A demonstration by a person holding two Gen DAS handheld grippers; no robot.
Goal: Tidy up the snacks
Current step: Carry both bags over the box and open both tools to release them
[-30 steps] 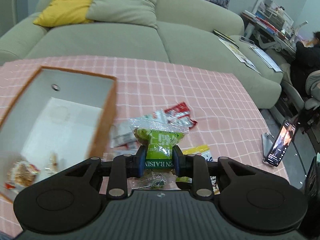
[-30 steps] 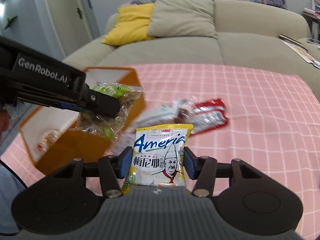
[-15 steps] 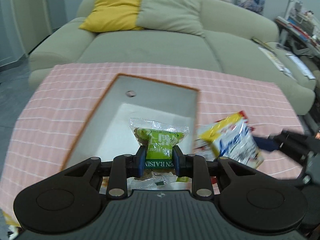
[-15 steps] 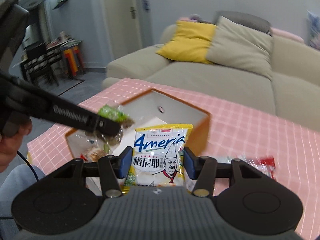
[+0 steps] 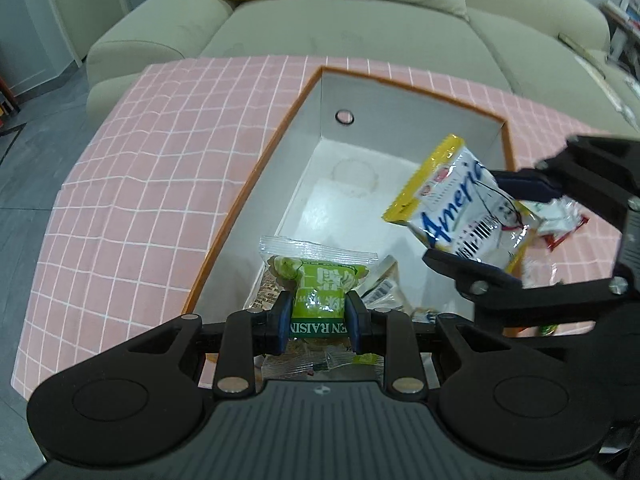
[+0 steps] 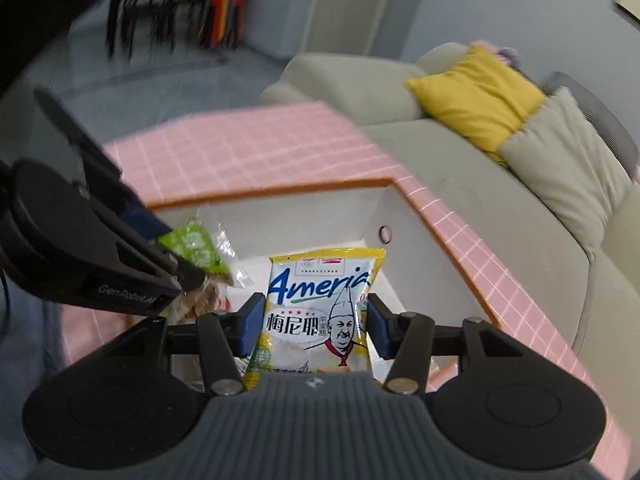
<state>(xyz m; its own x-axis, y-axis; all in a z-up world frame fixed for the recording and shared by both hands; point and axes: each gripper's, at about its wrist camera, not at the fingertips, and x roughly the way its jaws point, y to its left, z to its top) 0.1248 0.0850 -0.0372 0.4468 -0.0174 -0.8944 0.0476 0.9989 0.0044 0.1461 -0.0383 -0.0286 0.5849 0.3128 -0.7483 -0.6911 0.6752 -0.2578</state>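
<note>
Gripper on the left (image 5: 318, 316) clamps a green raisin packet (image 5: 320, 280) and the right gripper (image 6: 314, 326) clamps a yellow-and-white snack bag (image 6: 320, 300), both hanging over the orange-rimmed white cardboard box (image 5: 400, 120) on the pink checked surface (image 5: 140, 180). By my reading, this is the drop-off step; next, each should lower inside the walls and let go, clear of the other.

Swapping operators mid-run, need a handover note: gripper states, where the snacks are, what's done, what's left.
Left gripper: shut on the green raisin packet, held over the near end of the box.
Right gripper: shut on the yellow-and-white snack bag, held over the box, tilted.
Box: open, on the pink checked tablecloth; a few snacks already lie in its near end, the far end is bare.
Done: some snacks boxed, two more picked up.
Left: release both into the box, then collect the red-and-white packets lying on the cloth beside it.
</note>
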